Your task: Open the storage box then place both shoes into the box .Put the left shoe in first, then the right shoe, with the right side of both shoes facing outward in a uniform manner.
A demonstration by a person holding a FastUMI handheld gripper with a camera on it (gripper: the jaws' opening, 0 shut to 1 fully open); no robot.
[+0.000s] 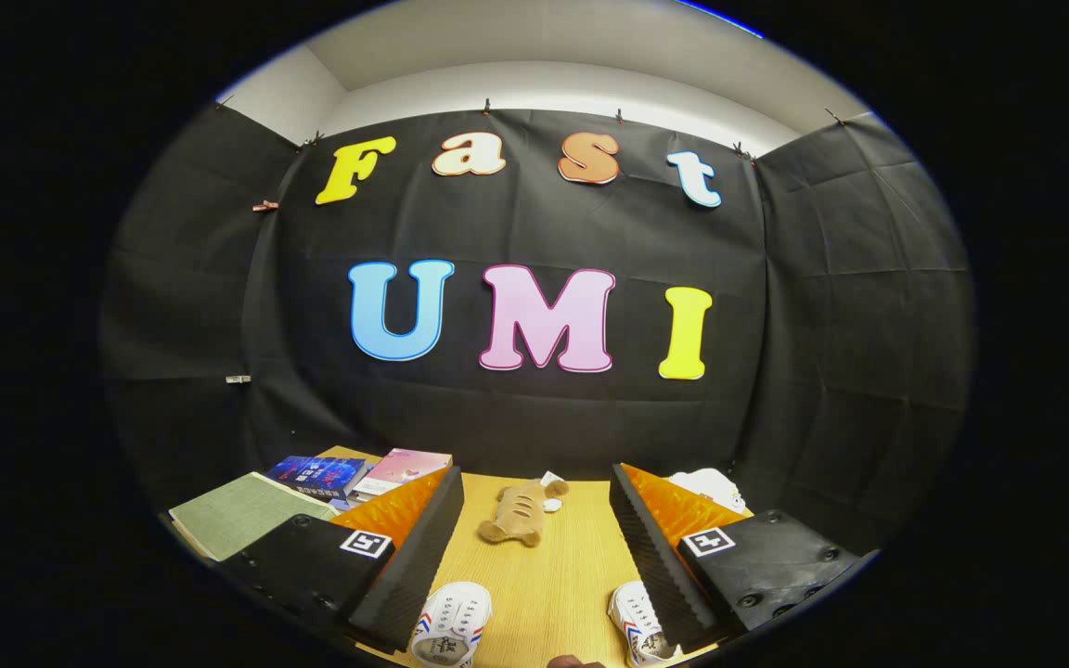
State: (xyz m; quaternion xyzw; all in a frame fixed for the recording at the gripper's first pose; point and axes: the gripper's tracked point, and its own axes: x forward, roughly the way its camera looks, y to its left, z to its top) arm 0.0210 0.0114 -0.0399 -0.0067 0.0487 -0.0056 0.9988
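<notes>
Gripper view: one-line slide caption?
Open gripper hovers above two white canvas shoes on wooden table, tan plush toy beyond.

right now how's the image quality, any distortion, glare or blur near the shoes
In the gripper view, fisheye bending curves the booth wall and table; lighting is even, with no strong glare; the two shoes near the open gripper look sharp but are partly cut off; the plush toy beyond the jaws is slightly soft.

Black cloth (534, 417) walls the booth on three sides, white wall (553, 88) above, wooden table (544, 575) below.
</notes>
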